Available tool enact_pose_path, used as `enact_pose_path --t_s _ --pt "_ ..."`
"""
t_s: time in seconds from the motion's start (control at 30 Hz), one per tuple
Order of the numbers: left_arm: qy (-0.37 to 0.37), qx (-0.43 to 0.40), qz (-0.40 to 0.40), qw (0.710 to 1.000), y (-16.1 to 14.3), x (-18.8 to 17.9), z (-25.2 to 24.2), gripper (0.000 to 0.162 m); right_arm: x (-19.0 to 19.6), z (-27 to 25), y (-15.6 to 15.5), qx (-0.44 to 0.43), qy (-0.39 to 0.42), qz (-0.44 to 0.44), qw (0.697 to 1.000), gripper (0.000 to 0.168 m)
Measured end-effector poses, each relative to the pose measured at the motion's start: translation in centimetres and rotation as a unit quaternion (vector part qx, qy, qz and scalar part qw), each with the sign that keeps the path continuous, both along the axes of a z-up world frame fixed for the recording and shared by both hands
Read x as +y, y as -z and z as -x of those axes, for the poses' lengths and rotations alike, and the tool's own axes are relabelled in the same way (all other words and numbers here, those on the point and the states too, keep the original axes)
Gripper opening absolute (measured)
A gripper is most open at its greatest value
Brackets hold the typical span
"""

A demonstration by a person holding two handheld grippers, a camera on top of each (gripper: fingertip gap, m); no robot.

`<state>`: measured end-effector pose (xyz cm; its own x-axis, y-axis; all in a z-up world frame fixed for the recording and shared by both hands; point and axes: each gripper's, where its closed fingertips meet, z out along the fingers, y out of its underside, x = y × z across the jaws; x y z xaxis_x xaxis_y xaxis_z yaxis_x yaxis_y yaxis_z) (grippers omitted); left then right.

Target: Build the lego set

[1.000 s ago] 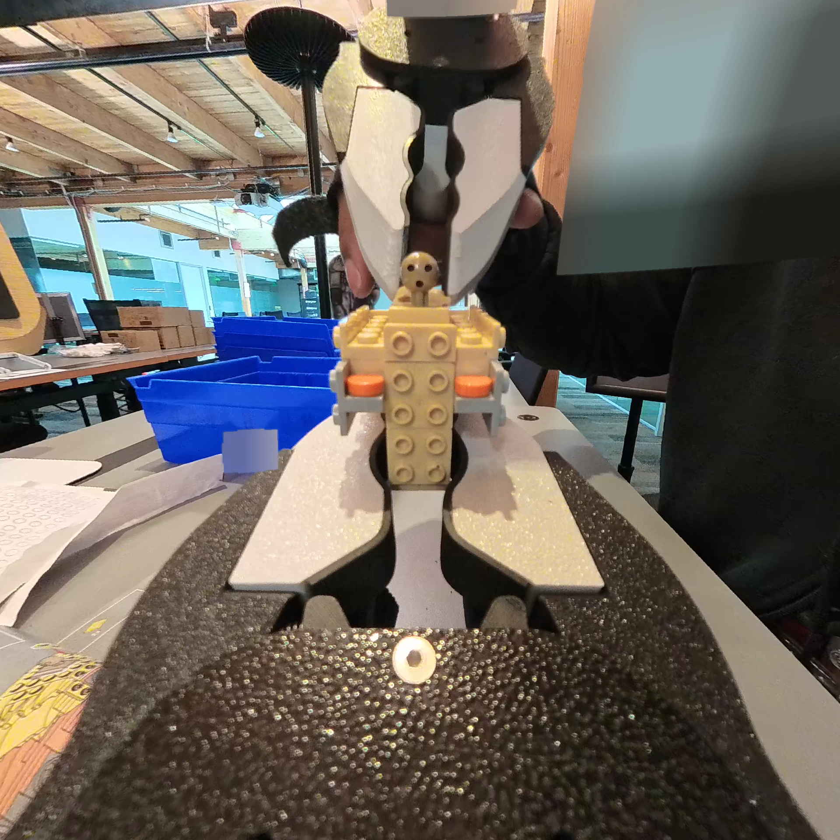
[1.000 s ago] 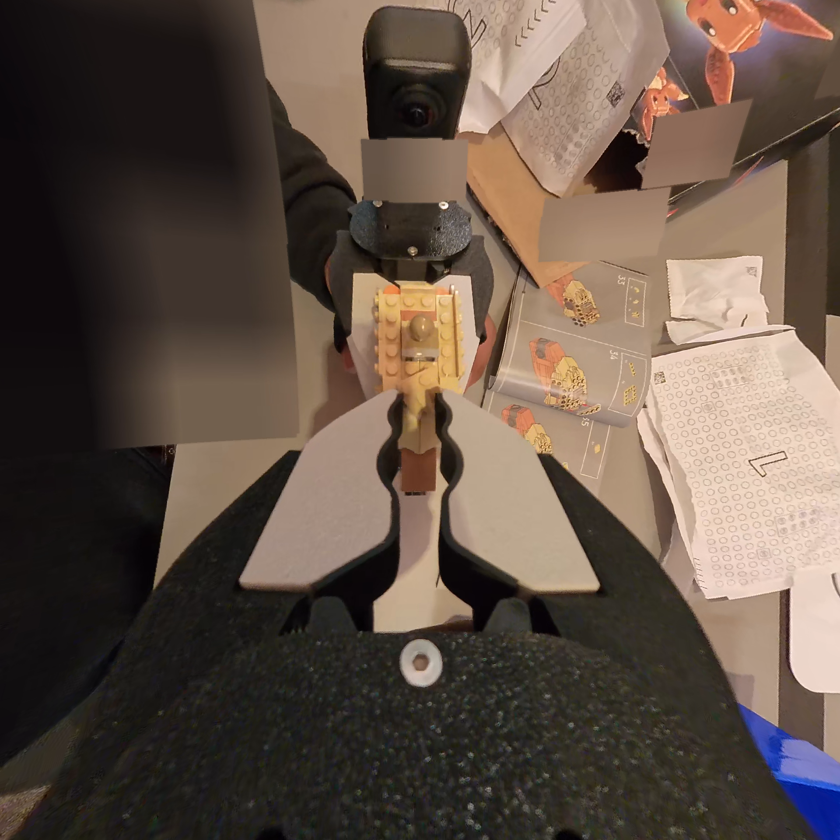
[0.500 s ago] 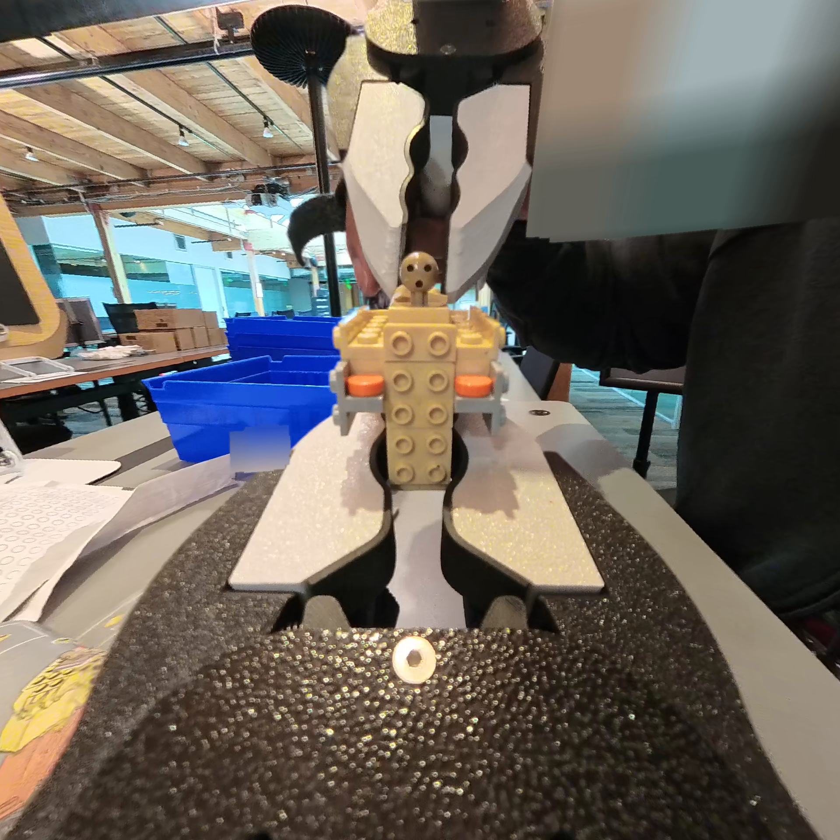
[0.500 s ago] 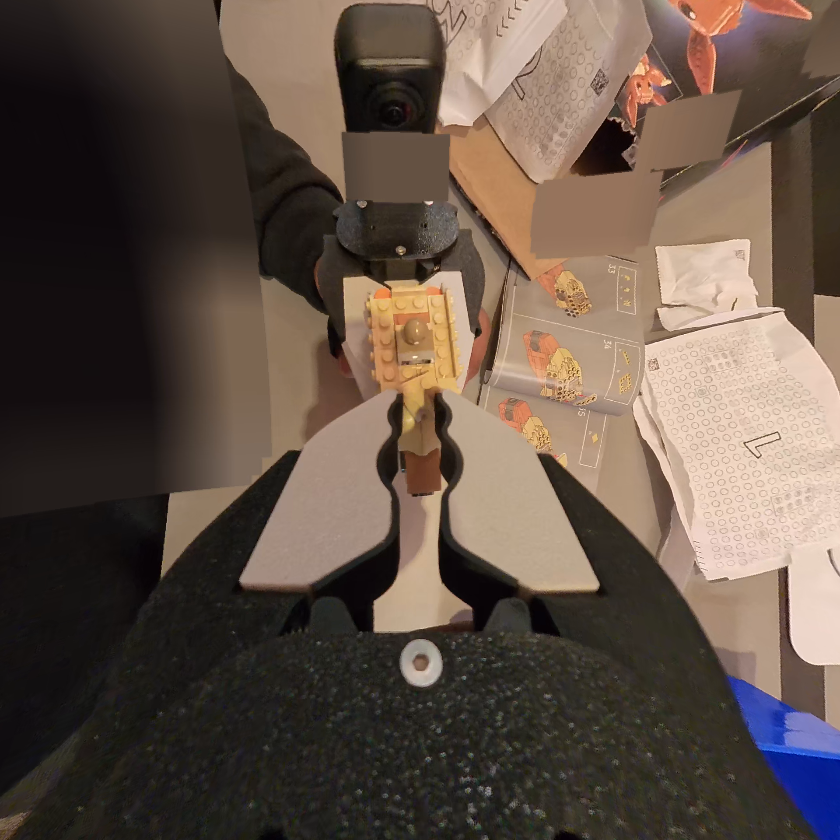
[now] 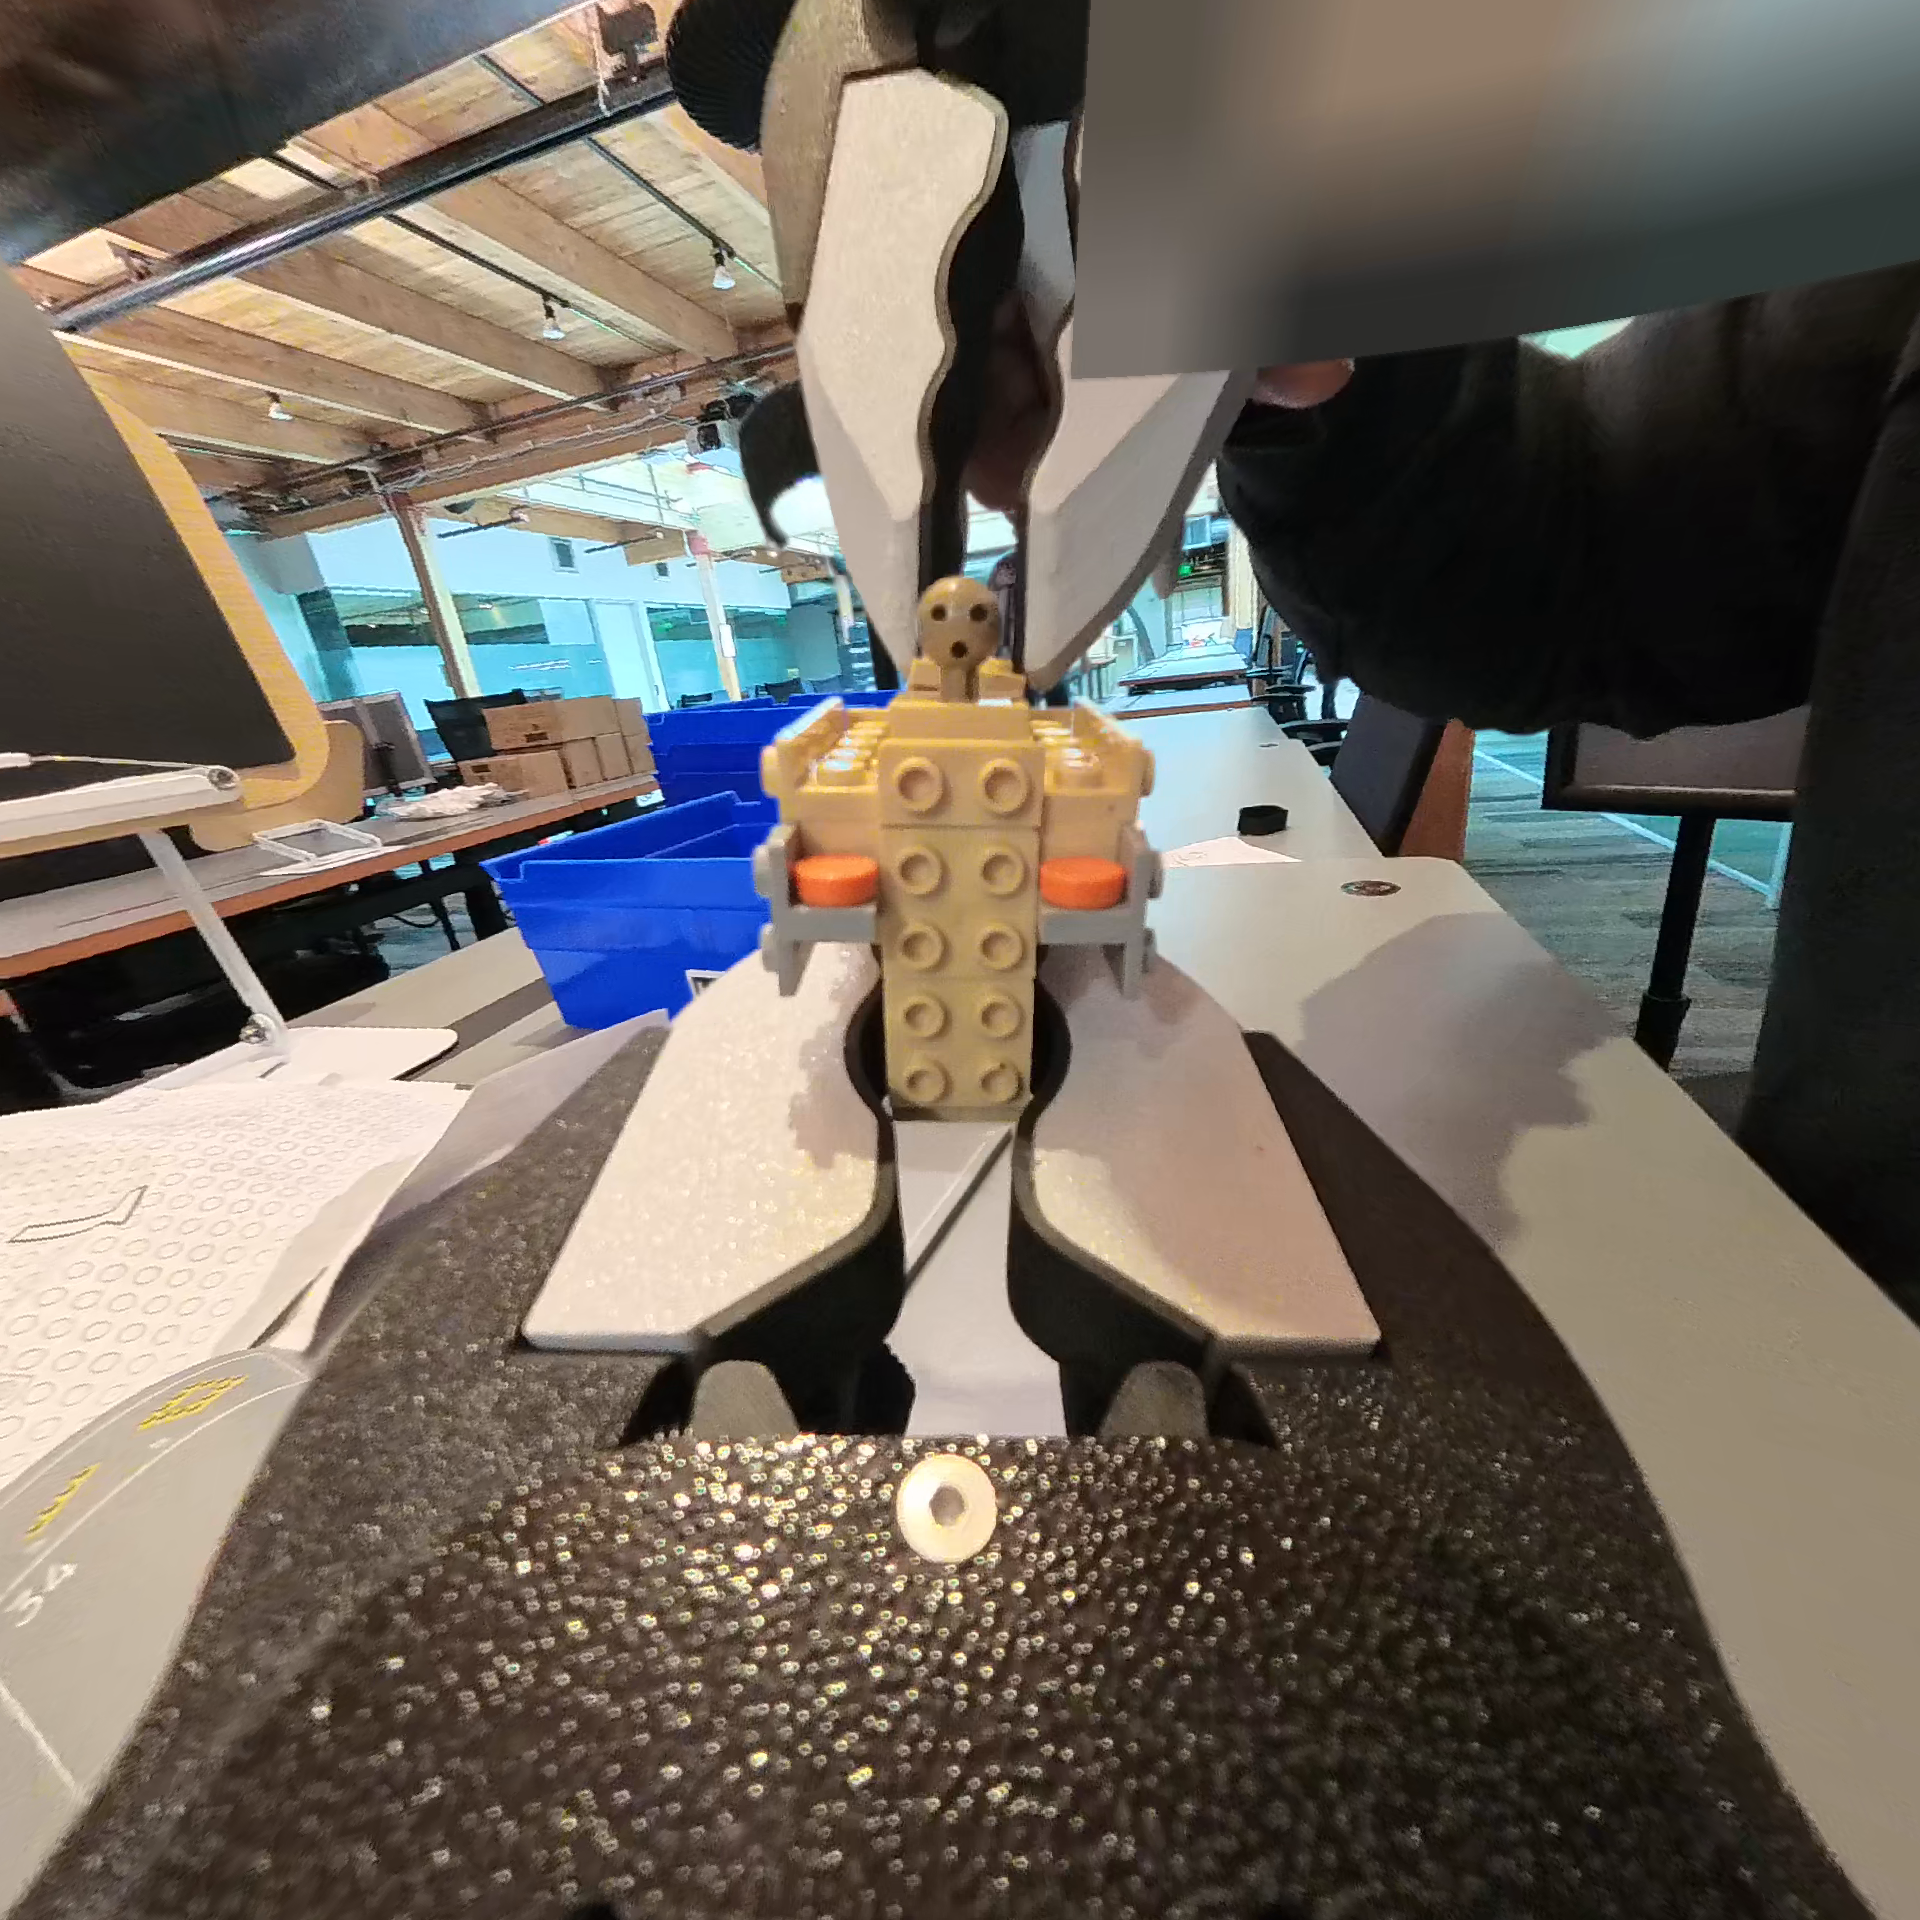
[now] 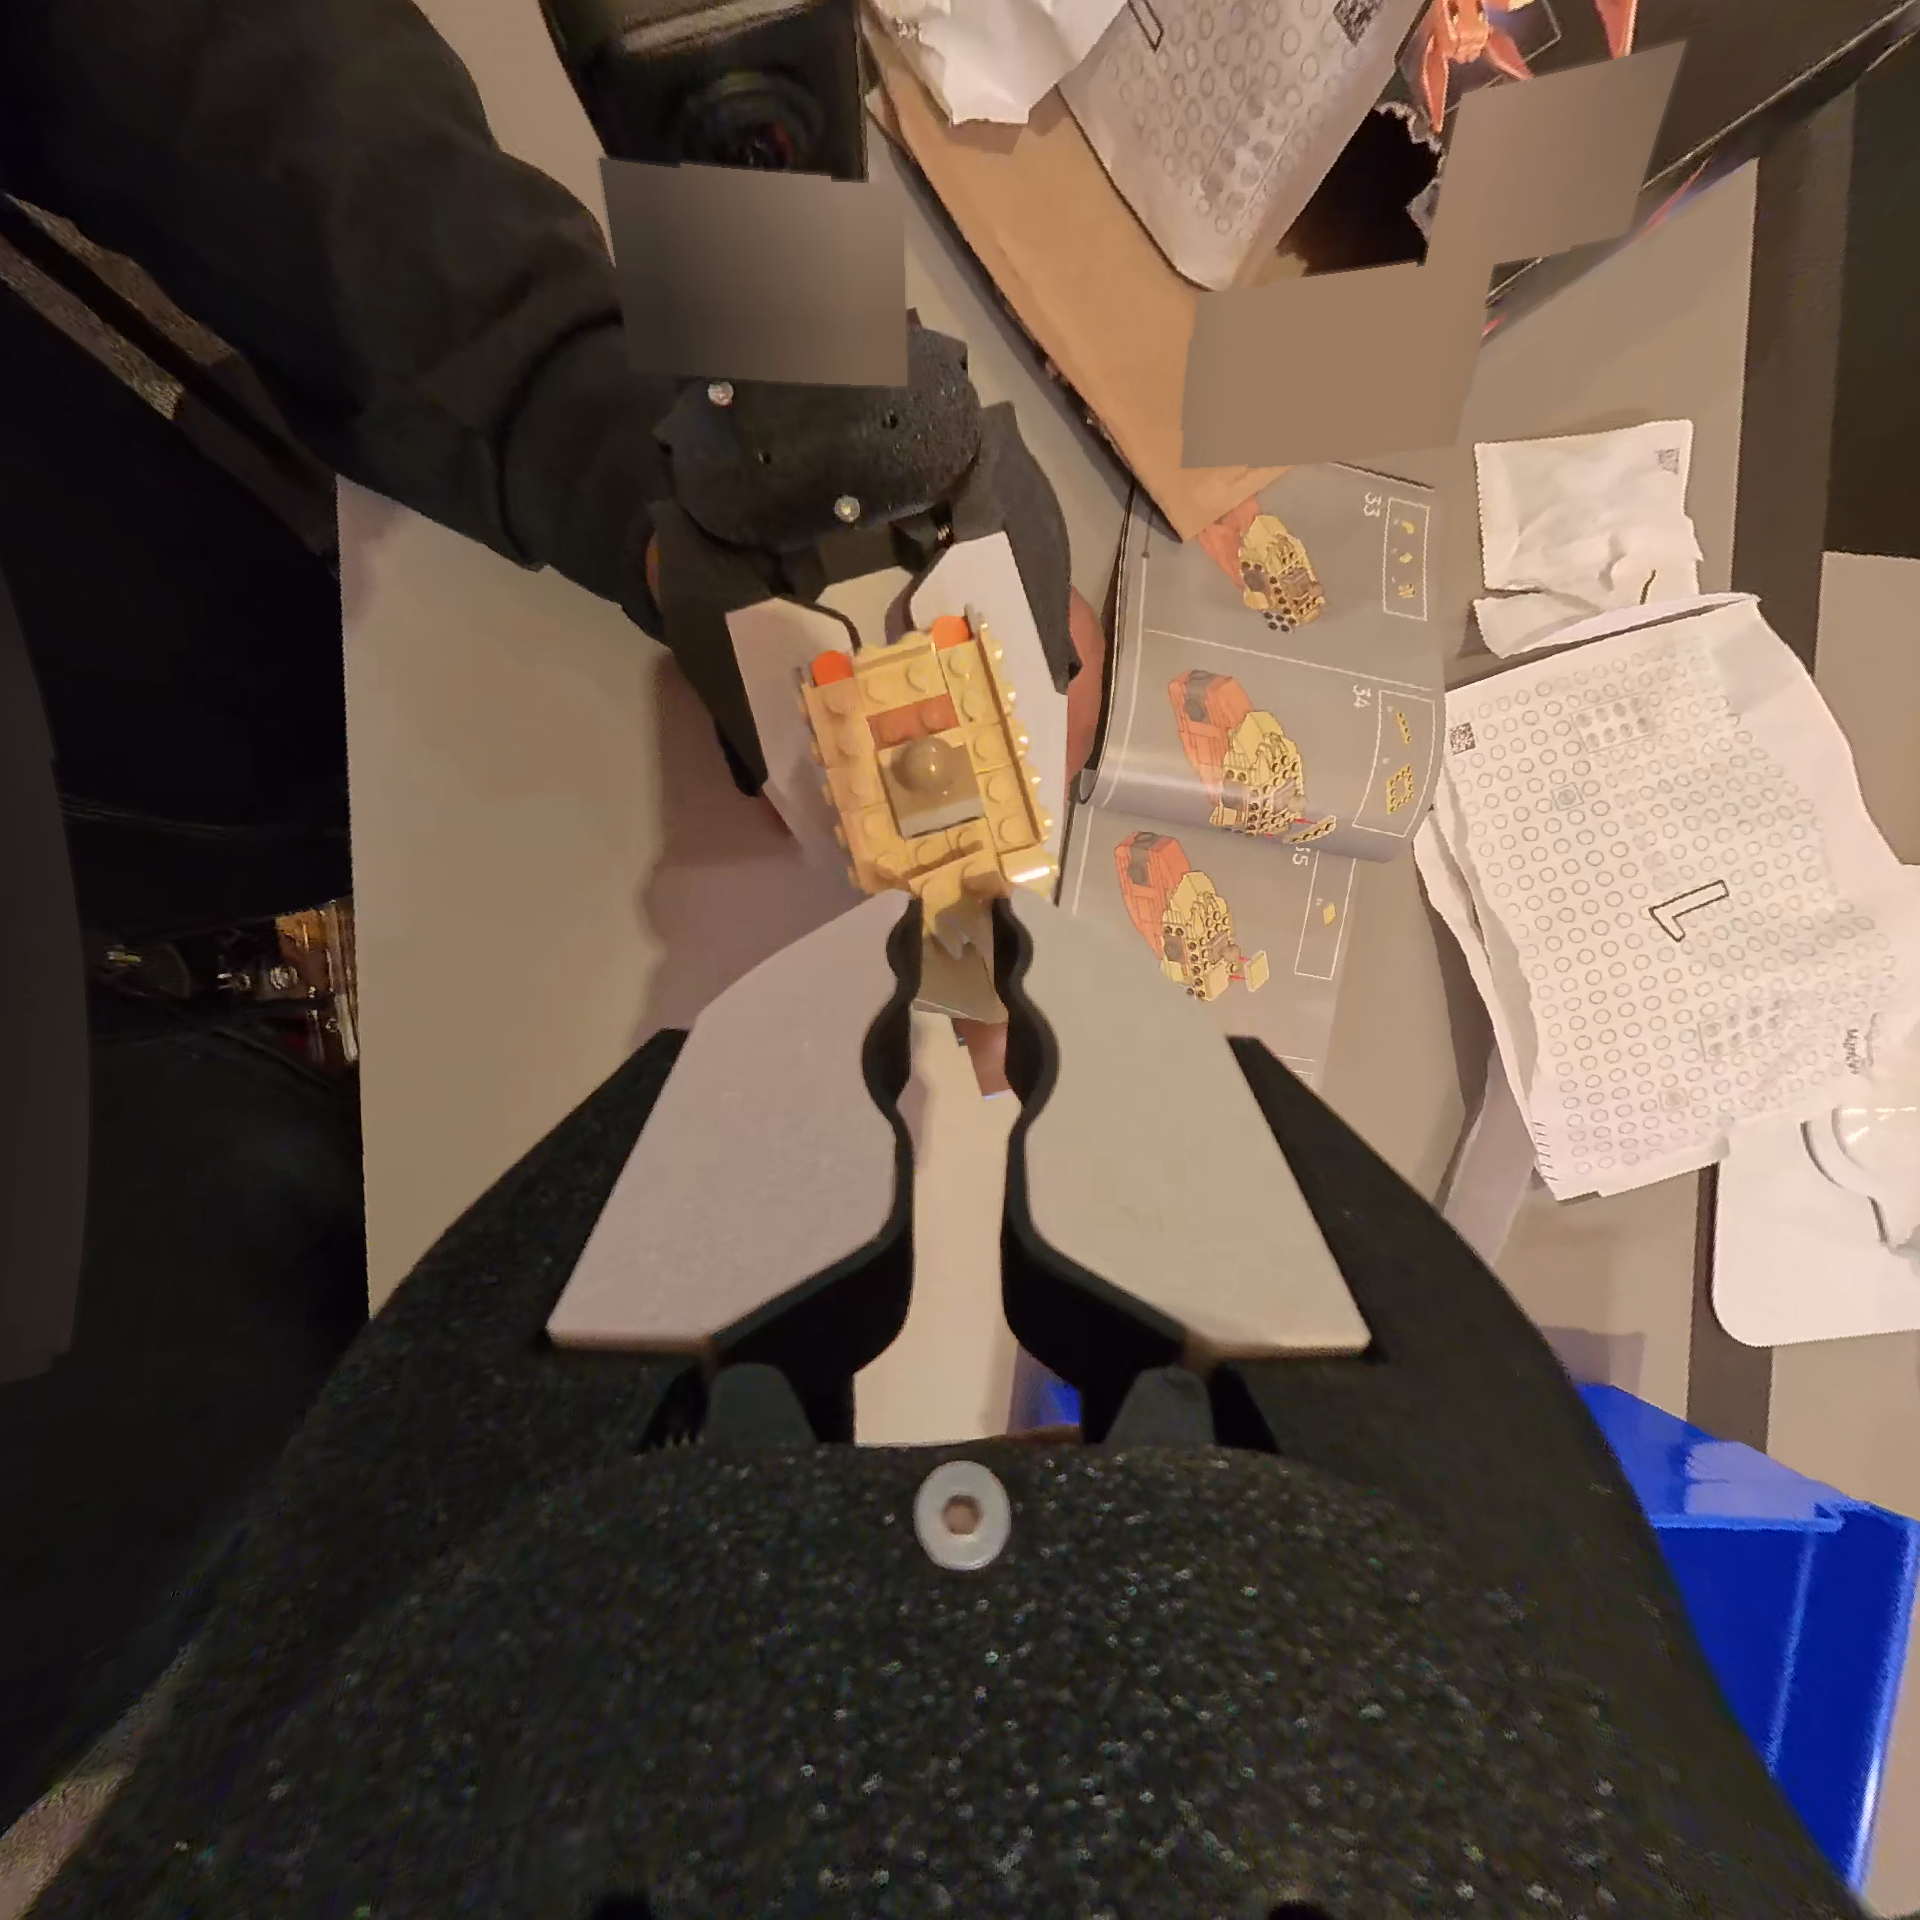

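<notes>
My left gripper [image 5: 958, 1003] is shut on a tan lego assembly [image 5: 958, 883] with two round orange studs, a grey bracket and a ball piece [image 5: 958, 634] on top, held above the grey table. My right gripper [image 5: 971, 582] comes down from above, its fingertips on either side of the ball piece. In the right wrist view my right gripper [image 6: 954, 920] is nearly closed on a small tan piece [image 6: 951, 935] that touches the near edge of the assembly [image 6: 925, 769]. The left gripper's fingers [image 6: 764, 665] show under the assembly.
An open instruction booklet [image 6: 1268, 748] lies right of the assembly, with white perforated paper bags [image 6: 1662, 883] beyond it and a cardboard box [image 6: 1091, 260] behind. Blue bins [image 5: 644, 894] stand at the back left; one corner [image 6: 1766, 1558] is near my right gripper. A person's dark sleeve [image 6: 364, 260] is on the left.
Both grippers have drawn closer together. In the right wrist view the assembly looks larger and has turned so that its orange studs show. The small piece stays between my right fingers.
</notes>
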<state>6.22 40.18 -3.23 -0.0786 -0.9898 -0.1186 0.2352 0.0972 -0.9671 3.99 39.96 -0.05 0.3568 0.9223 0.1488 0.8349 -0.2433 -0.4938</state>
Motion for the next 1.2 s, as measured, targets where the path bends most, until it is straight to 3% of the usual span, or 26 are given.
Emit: enact_pose_path --t_s 0.5,1.2 --pt "-0.076 0.015 -0.062 0.995 0.1 0.6 -0.1 0.018 0.0 -0.4 0.3 -0.047 0.01 -0.016 0.999 0.012" --pt "-0.039 0.033 -0.017 0.999 1.0 0.5 -0.4 0.018 0.2 -0.9 1.1 -0.081 0.0 0.014 0.997 0.011"
